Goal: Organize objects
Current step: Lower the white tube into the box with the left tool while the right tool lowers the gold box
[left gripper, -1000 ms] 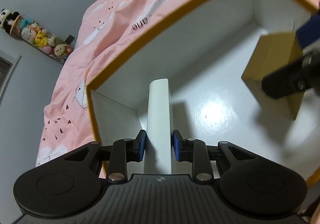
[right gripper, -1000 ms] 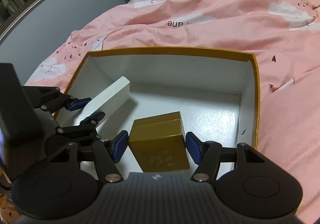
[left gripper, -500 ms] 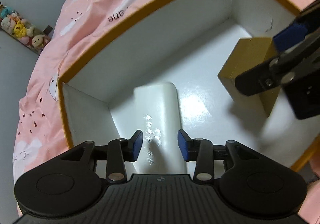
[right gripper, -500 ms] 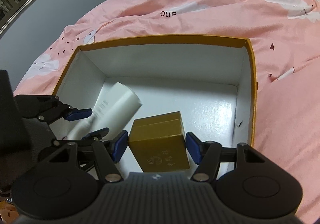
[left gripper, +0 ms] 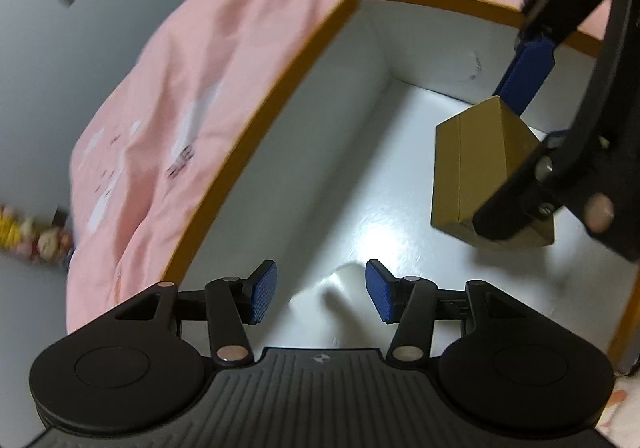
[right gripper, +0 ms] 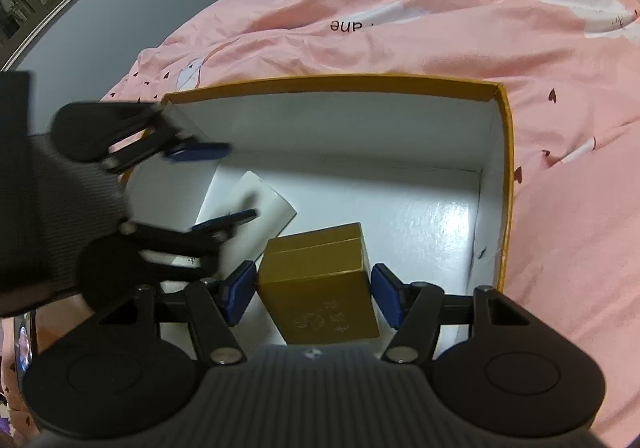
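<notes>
The white box (right gripper: 256, 204) has just been let go — the left gripper (left gripper: 320, 290) has been opening its jaws and nothing is clamped between them now; the box lies tipped on the floor of the orange-rimmed box (right gripper: 505, 168). The gold box (right gripper: 320, 280) is held between the right gripper's (right gripper: 312, 294) pads — its placement appears to be what remains.

The left gripper (left gripper: 316, 290) tilts steeply downward, its jaws just opened and standing apart, gripping nothing. The right gripper (right gripper: 314, 294) angles down alongside it, jaws set half-wide, blue pads (right gripper: 240, 290) spread.
</notes>
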`<state>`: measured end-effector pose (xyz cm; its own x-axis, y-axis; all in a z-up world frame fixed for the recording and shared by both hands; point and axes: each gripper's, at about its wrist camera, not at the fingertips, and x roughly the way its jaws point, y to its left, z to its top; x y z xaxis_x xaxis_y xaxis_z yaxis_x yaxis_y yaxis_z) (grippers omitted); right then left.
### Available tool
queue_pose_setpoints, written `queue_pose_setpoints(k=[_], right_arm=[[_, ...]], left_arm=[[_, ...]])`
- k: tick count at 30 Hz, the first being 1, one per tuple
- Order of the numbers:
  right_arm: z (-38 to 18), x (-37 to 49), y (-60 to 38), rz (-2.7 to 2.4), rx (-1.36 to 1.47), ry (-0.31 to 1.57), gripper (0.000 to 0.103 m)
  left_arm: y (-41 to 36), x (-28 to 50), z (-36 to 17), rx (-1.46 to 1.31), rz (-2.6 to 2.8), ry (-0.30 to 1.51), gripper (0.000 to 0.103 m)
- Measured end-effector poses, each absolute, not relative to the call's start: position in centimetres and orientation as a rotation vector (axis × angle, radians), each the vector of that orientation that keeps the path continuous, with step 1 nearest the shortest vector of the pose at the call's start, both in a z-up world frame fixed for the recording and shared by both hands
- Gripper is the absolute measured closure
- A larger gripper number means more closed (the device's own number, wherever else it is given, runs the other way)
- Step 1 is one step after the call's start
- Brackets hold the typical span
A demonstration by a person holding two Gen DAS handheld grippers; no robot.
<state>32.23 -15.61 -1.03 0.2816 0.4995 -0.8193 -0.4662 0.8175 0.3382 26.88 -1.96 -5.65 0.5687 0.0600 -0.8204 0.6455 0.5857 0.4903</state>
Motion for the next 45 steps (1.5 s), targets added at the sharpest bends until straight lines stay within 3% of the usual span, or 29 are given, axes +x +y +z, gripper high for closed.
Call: queue_pose_setpoints(k=[5,8,12,22,23,30,45], right_arm=[[-1.1,32.2,-15.7,0.641,0.037,1.125,0.038],[-1.1,32.2,-15.6,0.64,0.038,1.128,0.038],[-1.2,32.5,-15.5,0.643,0.041,1.129,0.038],[-2.2,32.7,-14.7,0.633,0.04,1.166,0.038],[-2.1,32.7,-14.7,0.633,0.039,1.165,0.038],[-1.9,32.9,-14.5,0.633,0.034,1.154,0.038],[-2.9,34.2,-14.1,0.623,0.094,1.204,0.038]], left_arm=[[-3.1,27.8,-7.6,0.991,-0.47,0.922,0.045],[-3.0,28.7,-8.6,1.004,-0.459,0.989,0.062],[-2.5,28.7,-9.2,1.006,-0.47,1.045,0.071],[-1.0,31.0,-8.9,0.817,-0.282,1.267,0.076],[-0.7,31.3,-8.7,0.786,-0.273,1.272,0.079],[-1.5,31.5,-7.4,0.796,-0.338,1.112,0.075],[3.0,32.0,-8.4,0.725,-0.28,1.307,0.081]])
